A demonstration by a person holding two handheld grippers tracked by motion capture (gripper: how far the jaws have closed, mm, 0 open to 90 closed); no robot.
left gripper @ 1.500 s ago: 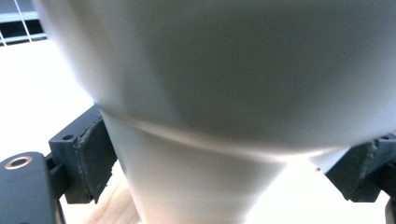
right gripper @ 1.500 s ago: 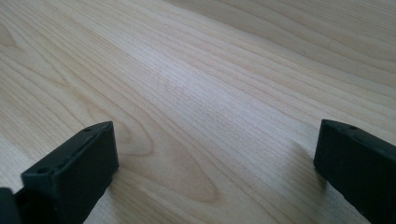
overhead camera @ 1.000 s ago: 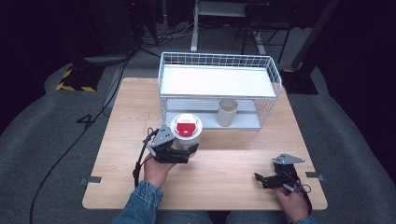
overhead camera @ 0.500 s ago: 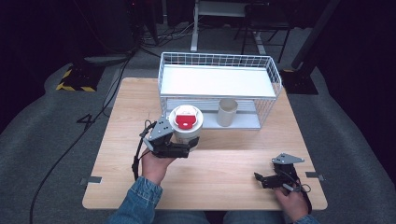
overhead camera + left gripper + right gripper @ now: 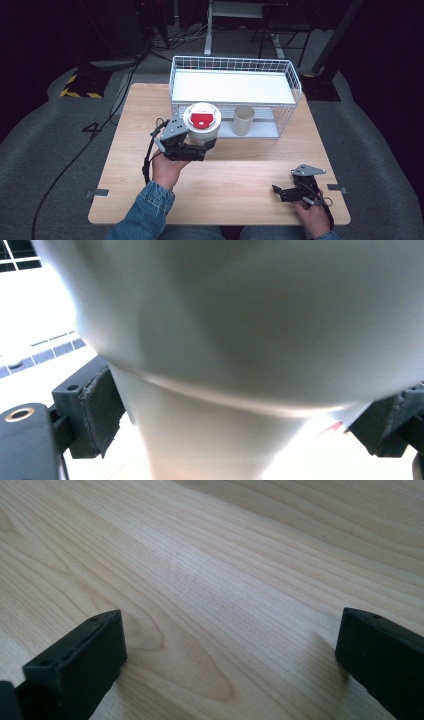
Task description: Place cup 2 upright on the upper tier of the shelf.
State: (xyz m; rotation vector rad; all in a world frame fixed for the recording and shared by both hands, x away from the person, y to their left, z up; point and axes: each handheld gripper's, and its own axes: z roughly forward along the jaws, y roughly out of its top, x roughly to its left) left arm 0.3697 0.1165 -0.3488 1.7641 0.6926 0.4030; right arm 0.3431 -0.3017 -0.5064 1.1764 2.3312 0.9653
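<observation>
Your left gripper [image 5: 200,148] is clamped on the cup [image 5: 202,124]. In the left gripper view the pads [image 5: 102,407] press on the cup's narrow lower body from both sides, and the wider upper part bulges over the jaws right in front of the lens. In the high view the cup stands upright between the jaws, its white lid with the red patch facing up, held just in front of the basket [image 5: 235,95], over the table [image 5: 240,175]. I can't tell from these views whether the cup's base touches the table.

Your right gripper [image 5: 286,192] is spread wide with nothing between the jaws. It rests low at the table's near right corner, well apart from the cup. The right gripper view has bare wood grain between the two jaws.

Inside the basket, a second cup [image 5: 243,120] stands upright and lidless on the lower level, just to the right of the held cup, with the wire front between them. A white shelf [image 5: 230,86] sits above it.
</observation>
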